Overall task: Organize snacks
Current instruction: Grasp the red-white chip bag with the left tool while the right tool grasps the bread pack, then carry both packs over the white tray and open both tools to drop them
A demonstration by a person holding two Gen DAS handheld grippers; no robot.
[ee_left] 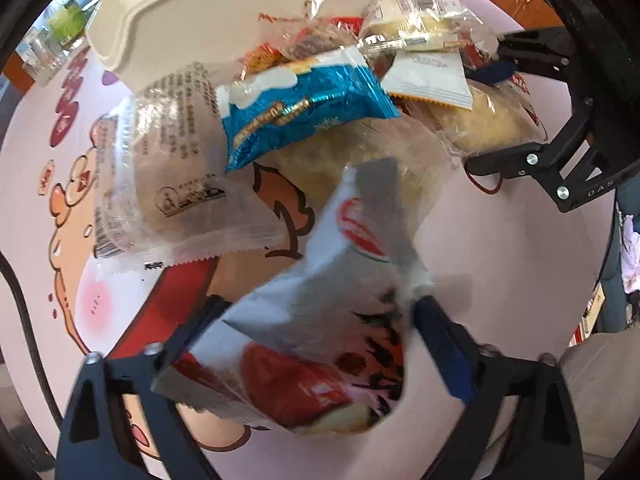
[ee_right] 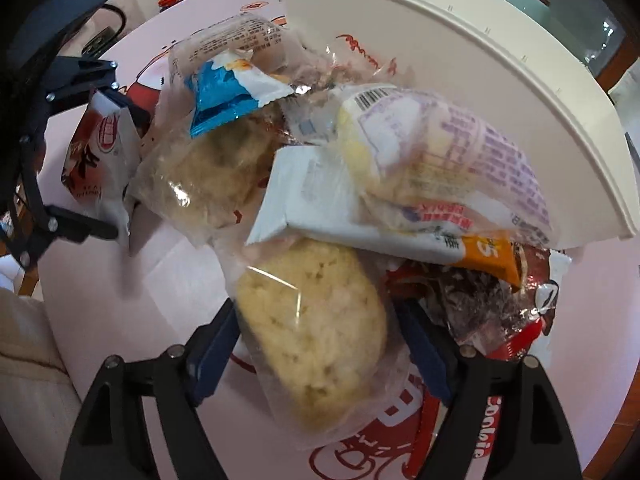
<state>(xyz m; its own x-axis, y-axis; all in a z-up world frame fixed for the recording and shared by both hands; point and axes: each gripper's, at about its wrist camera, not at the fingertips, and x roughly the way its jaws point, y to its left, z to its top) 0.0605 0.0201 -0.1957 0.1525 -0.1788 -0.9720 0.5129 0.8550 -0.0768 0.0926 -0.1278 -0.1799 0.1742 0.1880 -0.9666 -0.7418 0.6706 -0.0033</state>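
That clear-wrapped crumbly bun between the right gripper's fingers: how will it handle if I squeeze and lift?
The crumbly bun looks soft, so it would probably squash under a hard squeeze. Its glossy clear wrapper may slide on the pads. The loose film ends will likely flop.

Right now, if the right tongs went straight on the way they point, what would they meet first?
Probably the clear-wrapped pale crumbly bun, already lying between the right tongs; the pink table beneath, though depth is unclear.

Bright daylight — fisheye warp, motion blur
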